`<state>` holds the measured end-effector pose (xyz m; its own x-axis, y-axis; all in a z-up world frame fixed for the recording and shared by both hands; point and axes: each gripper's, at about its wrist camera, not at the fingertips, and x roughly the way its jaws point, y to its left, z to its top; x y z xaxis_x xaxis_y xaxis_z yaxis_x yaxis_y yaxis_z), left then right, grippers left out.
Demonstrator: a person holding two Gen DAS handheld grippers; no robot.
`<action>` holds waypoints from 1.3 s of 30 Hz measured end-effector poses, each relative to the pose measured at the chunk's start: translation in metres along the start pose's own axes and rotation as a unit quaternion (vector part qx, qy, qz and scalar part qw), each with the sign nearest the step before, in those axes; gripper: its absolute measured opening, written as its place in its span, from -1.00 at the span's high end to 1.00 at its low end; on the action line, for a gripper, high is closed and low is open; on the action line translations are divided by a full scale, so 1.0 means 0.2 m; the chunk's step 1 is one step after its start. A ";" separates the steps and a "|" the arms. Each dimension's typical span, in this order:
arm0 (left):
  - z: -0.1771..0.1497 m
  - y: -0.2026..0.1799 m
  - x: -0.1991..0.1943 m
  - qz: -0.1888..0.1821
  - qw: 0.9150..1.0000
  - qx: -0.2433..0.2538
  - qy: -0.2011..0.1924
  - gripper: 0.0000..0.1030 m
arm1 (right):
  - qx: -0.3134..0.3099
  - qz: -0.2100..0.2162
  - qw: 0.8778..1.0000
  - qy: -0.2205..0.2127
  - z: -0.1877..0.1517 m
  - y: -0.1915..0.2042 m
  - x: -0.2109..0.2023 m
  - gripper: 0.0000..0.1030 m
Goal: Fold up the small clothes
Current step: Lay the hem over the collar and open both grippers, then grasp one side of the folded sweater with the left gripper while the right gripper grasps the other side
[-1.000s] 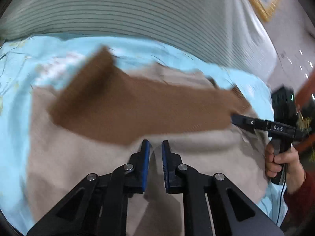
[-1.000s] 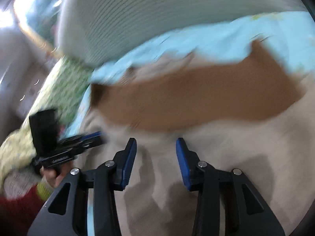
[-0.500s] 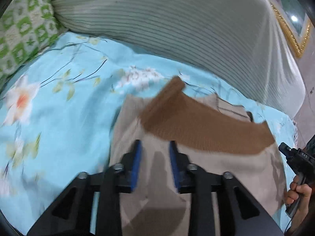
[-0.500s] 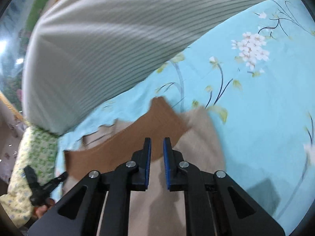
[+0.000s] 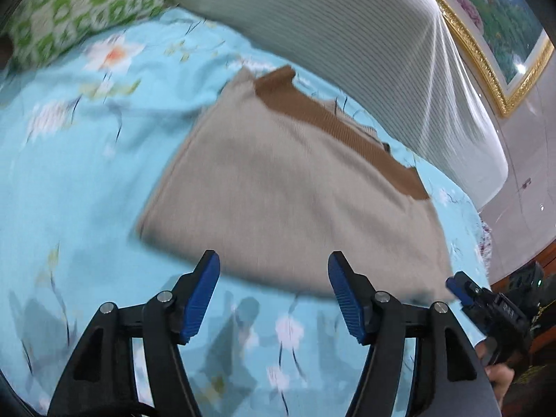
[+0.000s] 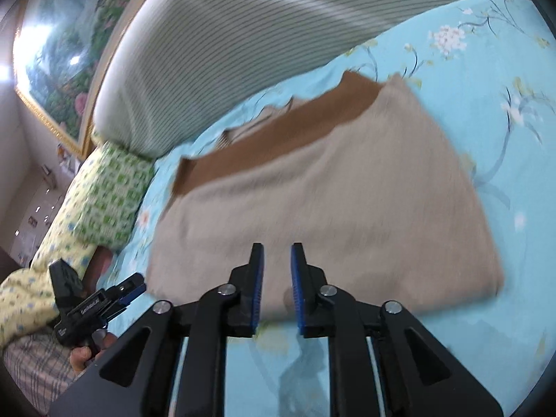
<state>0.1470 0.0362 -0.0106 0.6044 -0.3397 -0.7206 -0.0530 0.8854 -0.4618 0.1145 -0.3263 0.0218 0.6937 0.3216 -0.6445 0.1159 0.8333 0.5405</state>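
Bedroom: bed [image 5: 69, 180] under a light-blue floral sheet, taking up most of both views. Large striped white bolster [image 5: 347, 45] lying along the far side, gilt-framed landscape painting [image 5: 500, 24] hanging on the wall behind. Green-patterned pillow [image 6: 107, 191] sitting at one end of the bed.

Beige knit garment [image 5: 285, 187] lying flat mid-bed, folded into a rough trapezoid, brown ribbed band [image 5: 344, 128] running along its far edge, nearest the bolster. Near edge blurring in both views.

Left hand-held gripper [image 5: 274, 295] hovering over bare sheet just short of the near edge, jaws spread wide, holding nothing. Right hand-held gripper [image 6: 276, 288] hanging above the same near edge, pads close together with a narrow gap showing, nothing pinched between them.

Step, judging by the layout: sitting between folds, one lengthwise fold looking done, neither tool gripping. Next move probably calling for lowering both tools to the two near corners, pinching both layers together, then carrying that edge over toward the brown band. Thick knit likely needing a deep bite to avoid slipping.
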 end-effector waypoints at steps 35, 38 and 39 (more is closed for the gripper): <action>0.04 0.30 0.25 -0.044 0.984 -0.169 -0.021 -0.23 | 0.013 0.000 1.000 0.025 -0.34 0.12 -0.13 -0.29; 0.08 0.30 0.29 -0.047 0.982 -0.177 -0.032 -0.23 | 0.019 0.002 1.000 0.025 -0.34 0.11 -0.12 -0.28; 0.10 0.31 0.30 -0.047 0.982 -0.179 -0.036 -0.22 | 0.021 0.002 1.000 0.023 -0.34 0.10 -0.13 -0.29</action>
<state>0.1963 0.0766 -0.0726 0.6746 -0.3801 -0.6328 -0.2621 0.6780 -0.6867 0.0513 -0.2870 0.0126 0.6607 0.3465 -0.6659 0.1433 0.8125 0.5651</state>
